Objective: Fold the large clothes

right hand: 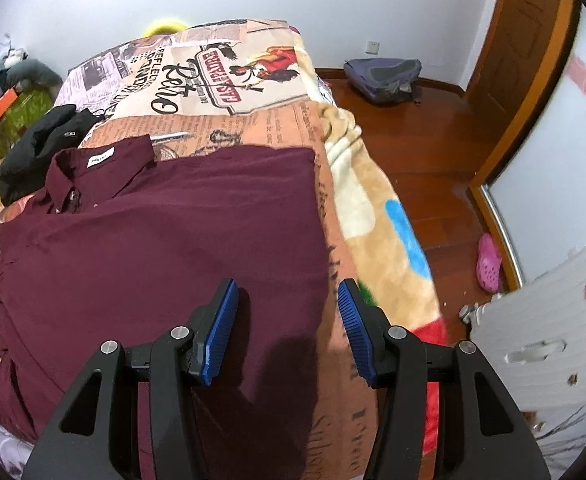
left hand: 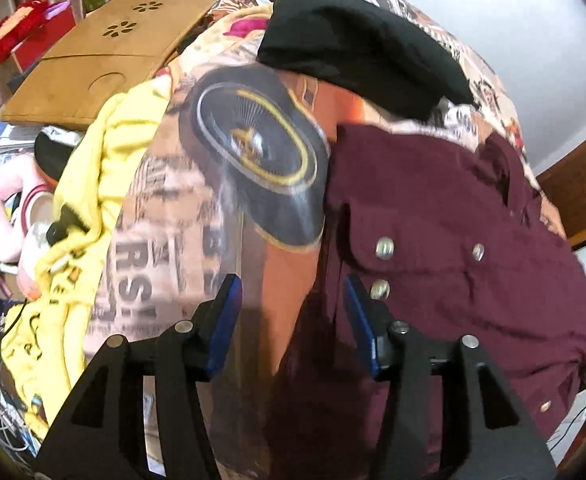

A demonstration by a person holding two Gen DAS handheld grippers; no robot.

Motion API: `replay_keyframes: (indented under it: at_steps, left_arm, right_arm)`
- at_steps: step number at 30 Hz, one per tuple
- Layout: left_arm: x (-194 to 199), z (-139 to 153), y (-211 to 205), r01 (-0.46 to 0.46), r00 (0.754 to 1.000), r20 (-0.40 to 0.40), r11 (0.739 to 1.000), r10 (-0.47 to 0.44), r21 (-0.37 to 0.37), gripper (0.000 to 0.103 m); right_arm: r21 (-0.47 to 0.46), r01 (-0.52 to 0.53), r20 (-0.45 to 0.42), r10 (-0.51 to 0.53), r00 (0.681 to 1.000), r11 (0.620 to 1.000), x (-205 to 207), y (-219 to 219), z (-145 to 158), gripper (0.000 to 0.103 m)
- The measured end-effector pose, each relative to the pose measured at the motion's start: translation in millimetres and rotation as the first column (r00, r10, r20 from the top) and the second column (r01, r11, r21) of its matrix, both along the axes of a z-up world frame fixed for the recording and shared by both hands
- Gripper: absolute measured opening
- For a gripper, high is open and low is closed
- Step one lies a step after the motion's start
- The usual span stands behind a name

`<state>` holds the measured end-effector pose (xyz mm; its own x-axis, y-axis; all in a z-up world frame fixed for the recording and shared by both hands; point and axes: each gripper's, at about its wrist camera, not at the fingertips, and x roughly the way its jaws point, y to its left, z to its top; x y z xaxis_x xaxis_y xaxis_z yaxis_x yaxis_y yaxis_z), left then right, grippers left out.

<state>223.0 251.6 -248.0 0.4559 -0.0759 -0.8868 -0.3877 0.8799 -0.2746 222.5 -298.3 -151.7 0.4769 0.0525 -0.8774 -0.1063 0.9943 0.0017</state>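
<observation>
The fingers of the left gripper stand spread apart with nothing between the blue pads; the fingers of the right gripper are likewise spread wide and hold nothing. The maroon shirt lies flat on the bed cover, collar toward the far end, with a small white neck label whose print is too small to read. In the left wrist view the shirt's chest pocket flap carries metal snap buttons, and the left gripper hangs over the shirt's left edge. In the right wrist view the right gripper hangs over the shirt's right edge. The bed cover bears newspaper-style print; legible words include "Retro" and, upside down, "CASAPALTREE"-like lettering that is not clear; the left view shows "RS!". A black garment lies beyond the collar. A yellow garment lies heaped beside the bed cover, near a brown board. A backpack rests on the wooden floor, and a pink clog lies by the door frame.
</observation>
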Motion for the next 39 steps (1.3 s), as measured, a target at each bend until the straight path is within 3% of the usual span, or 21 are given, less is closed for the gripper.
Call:
replay_keyframes:
  at_steps: [3, 7, 11, 17, 19, 21, 23, 24, 25, 26, 29, 32, 36, 39]
  left_arm:
    - [16.2, -7.2, 8.7, 0.083, 0.996, 0.040, 0.990, -0.079, -0.114, 0.068]
    - [41.8, -36.5, 13.5, 0.115, 0.993, -0.010, 0.971, -0.120, -0.211, 0.068]
    - [51.7, -36.8, 8.1, 0.162, 0.986, -0.001, 0.966, -0.165, -0.201, 0.077]
    - [74.0, -36.5, -14.4, 0.249, 0.965, -0.063, 0.965, -0.254, -0.075, 0.077]
    - [80.0, -33.9, -20.3, 0.243, 0.968, -0.069, 0.970, -0.243, -0.013, 0.070]
    - [84.1, -31.4, -26.7, 0.240, 0.968, -0.072, 0.971, -0.240, 0.000, 0.048]
    - [87.3, -31.4, -33.7, 0.236, 0.969, -0.085, 0.971, -0.232, 0.034, 0.043]
    - [87.9, -30.3, -38.0, 0.240, 0.968, -0.092, 0.968, -0.234, 0.067, 0.038]
    - [88.3, -29.0, -40.6, 0.245, 0.967, -0.095, 0.965, -0.237, 0.093, 0.034]
    - [87.6, -26.0, -43.9, 0.248, 0.967, -0.100, 0.961, -0.236, 0.123, 0.022]
    - [87.1, -7.5, -49.0, 0.220, 0.975, -0.085, 0.956, -0.207, 0.196, 0.011]
    - [94.0, 31.1, -55.1, 0.182, 0.982, -0.006, 0.934, -0.190, 0.308, 0.007]
    - [112.5, 85.9, -54.9, 0.145, 0.975, 0.109, 0.924, -0.194, 0.354, 0.007]
    - [134.0, 95.4, -54.6, 0.153, 0.973, 0.104, 0.909, -0.208, 0.387, 0.007]
  right_arm:
    - [0.065, -0.018, -0.003, 0.018, 1.000, 0.998, 12.6, -4.0, 4.4, 0.048]
    - [0.159, -0.023, -0.062, 0.033, 0.998, 0.987, 34.0, -5.7, -3.3, 0.048]
    - [0.194, -0.015, -0.114, 0.038, 0.993, 0.981, 52.8, -6.6, -19.7, 0.048]
    - [0.221, 0.013, -0.169, 0.026, 0.985, 0.975, 75.1, -14.3, -34.8, 0.051]
    - [0.245, 0.020, -0.196, 0.029, 0.980, 0.969, 82.2, -16.6, -42.5, 0.051]
    - [0.278, 0.040, -0.224, 0.025, 0.974, 0.960, 89.7, -17.7, -51.9, 0.050]
    - [0.296, 0.061, -0.230, 0.009, 0.973, 0.953, 94.9, -18.2, -56.3, 0.047]
    - [0.302, 0.079, -0.223, -0.010, 0.975, 0.950, 97.0, -17.9, -57.3, 0.038]
    - [0.296, 0.087, -0.214, -0.023, 0.976, 0.951, 97.6, -17.0, -55.1, 0.019]
    - [0.276, 0.093, -0.190, -0.040, 0.981, 0.957, 97.6, -16.3, -50.0, 0.011]
    - [0.342, 0.122, -0.106, -0.090, 0.990, 0.932, 93.4, -22.9, -23.3, 0.004]
    - [0.360, 0.078, 0.012, -0.088, 0.996, 0.930, 88.6, -15.7, 18.5, 0.003]
    - [0.309, 0.005, 0.160, -0.057, 0.985, 0.951, 89.6, 2.0, 68.3, 0.000]
    - [0.283, -0.025, 0.211, -0.037, 0.977, 0.959, 97.9, 7.1, 90.1, 0.000]
